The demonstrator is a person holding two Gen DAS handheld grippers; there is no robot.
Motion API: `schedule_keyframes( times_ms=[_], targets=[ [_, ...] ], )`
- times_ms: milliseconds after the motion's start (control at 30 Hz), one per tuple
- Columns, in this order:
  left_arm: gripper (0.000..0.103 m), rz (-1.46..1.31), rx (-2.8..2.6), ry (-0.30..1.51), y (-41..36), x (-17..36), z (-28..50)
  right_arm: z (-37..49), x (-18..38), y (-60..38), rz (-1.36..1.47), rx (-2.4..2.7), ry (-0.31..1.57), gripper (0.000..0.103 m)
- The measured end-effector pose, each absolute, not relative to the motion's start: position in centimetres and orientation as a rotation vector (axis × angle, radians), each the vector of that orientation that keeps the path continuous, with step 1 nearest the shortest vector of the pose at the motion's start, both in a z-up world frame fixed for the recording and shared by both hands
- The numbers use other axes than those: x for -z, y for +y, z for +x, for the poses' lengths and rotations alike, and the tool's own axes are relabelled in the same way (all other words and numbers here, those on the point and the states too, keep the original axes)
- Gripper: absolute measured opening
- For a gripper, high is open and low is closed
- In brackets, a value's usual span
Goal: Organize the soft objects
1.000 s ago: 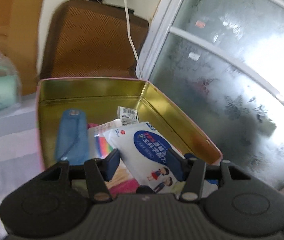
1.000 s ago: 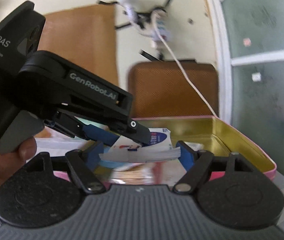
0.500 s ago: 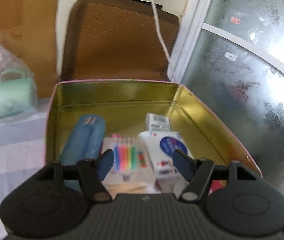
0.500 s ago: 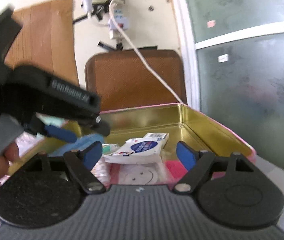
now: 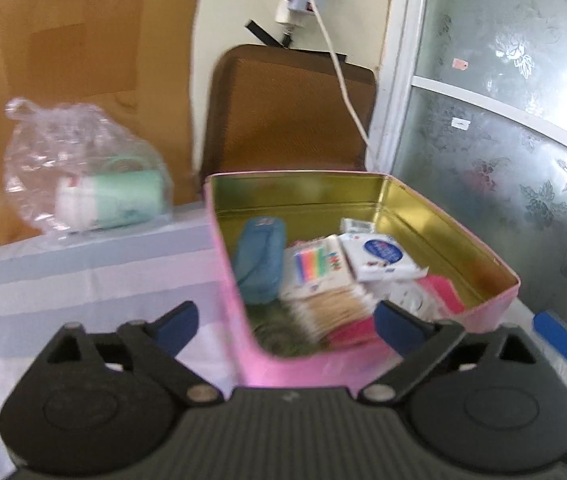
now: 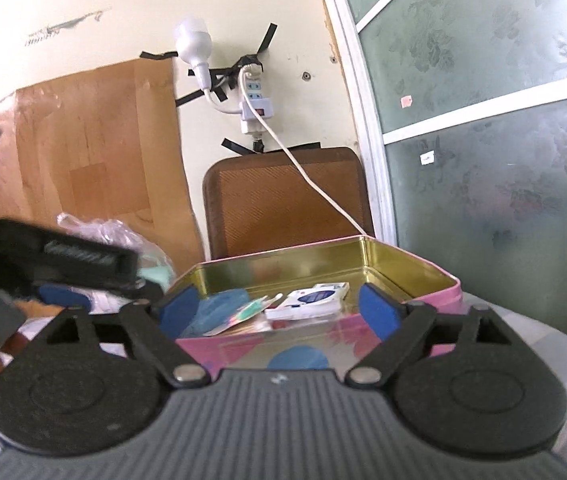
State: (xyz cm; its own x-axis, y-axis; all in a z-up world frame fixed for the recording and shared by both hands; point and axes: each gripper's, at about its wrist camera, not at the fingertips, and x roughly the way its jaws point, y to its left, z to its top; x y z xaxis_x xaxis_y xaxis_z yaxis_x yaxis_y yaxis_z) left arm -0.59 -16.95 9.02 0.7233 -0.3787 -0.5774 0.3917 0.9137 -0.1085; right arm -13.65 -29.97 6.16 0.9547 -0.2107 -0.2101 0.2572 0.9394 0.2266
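Note:
A pink tin box point(image 5: 483, 312) with a gold inside stands open on a striped cloth. In it lie a white and blue tissue pack point(image 5: 383, 258), a blue pouch point(image 5: 259, 260), a pack with coloured stripes point(image 5: 315, 262), cotton swabs point(image 5: 331, 312) and a pink item point(image 5: 443, 292). My left gripper point(image 5: 287, 322) is open and empty, above the box's near left corner. My right gripper point(image 6: 275, 312) is open and empty, in front of the box point(image 6: 439, 296), where the tissue pack point(image 6: 311, 300) shows. The left gripper's body point(image 6: 63, 260) appears at the left of the right wrist view.
A clear plastic bag with a mint green cup point(image 5: 111, 200) sits on the cloth left of the box. A brown chair back point(image 5: 291, 112) and a white cable point(image 5: 343, 88) stand behind it. A frosted glass door point(image 5: 503, 140) is at the right.
My left gripper let go of the tissue pack, which now lies in the box, and drew back to the left. My right gripper also backed away from the box.

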Motion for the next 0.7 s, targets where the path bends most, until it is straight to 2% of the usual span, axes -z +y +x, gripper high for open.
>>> schedule_keyframes(
  times_ms=[67,333,700],
  targets=[
    [0.103,0.024,0.403,0.617,-15.6,-9.2,-2.1,-14.1,-6.5,-29.5,0.257,0.236,0.188,0.103],
    [0.103,0.014,0.335,0.586,-11.9,-9.0,-6.8,-15.1,-7.3,-27.0,0.258,0.158,0.277,0.103],
    [0.103,0.037,0.261,0.556,-9.2,-8.2,-10.9,-17.8,-7.9,-25.6,0.355,0.138,0.286,0.103]
  ],
)
